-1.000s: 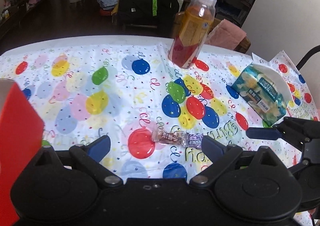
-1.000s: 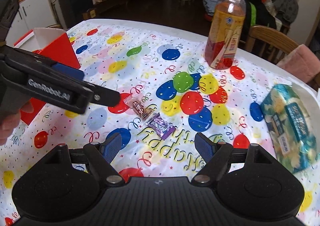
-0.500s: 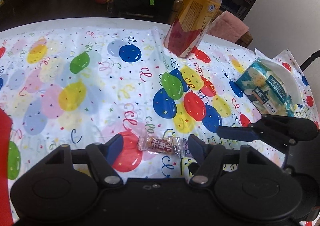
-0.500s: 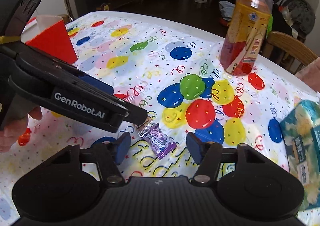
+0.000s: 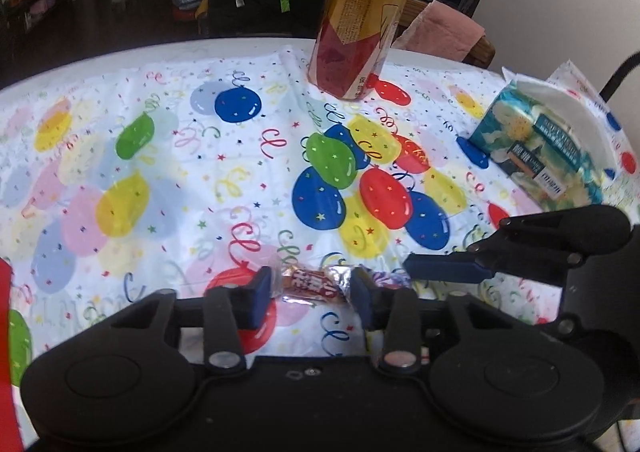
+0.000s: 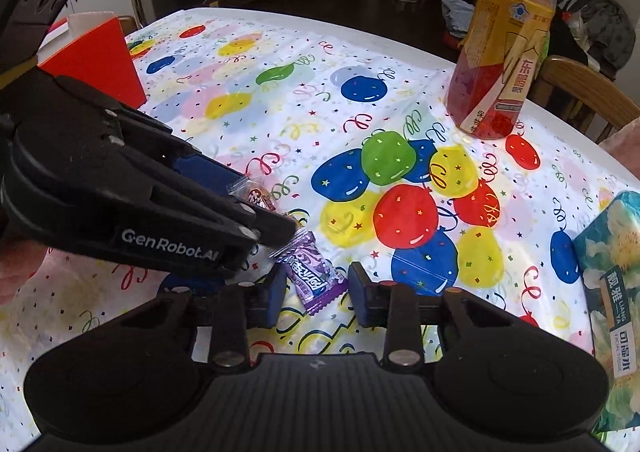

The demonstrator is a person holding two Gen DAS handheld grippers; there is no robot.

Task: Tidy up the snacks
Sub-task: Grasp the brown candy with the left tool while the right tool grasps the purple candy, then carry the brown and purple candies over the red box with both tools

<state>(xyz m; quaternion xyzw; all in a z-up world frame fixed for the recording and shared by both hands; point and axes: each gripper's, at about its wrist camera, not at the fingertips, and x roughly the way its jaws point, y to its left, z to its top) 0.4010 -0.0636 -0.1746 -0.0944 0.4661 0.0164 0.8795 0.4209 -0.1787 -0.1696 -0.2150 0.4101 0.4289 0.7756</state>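
My left gripper brackets the brown candy narrowly, right gripper half-open around the purple candy, lower centre of frame; touching wrappers may drag together.

Two wrist cameras, low over the counter — close in.
Each looks forward along its own tongs, nearly at cloth level; the left view faces the bottle head-on, the right from further left — both share bottle, tissue pack and both candies.
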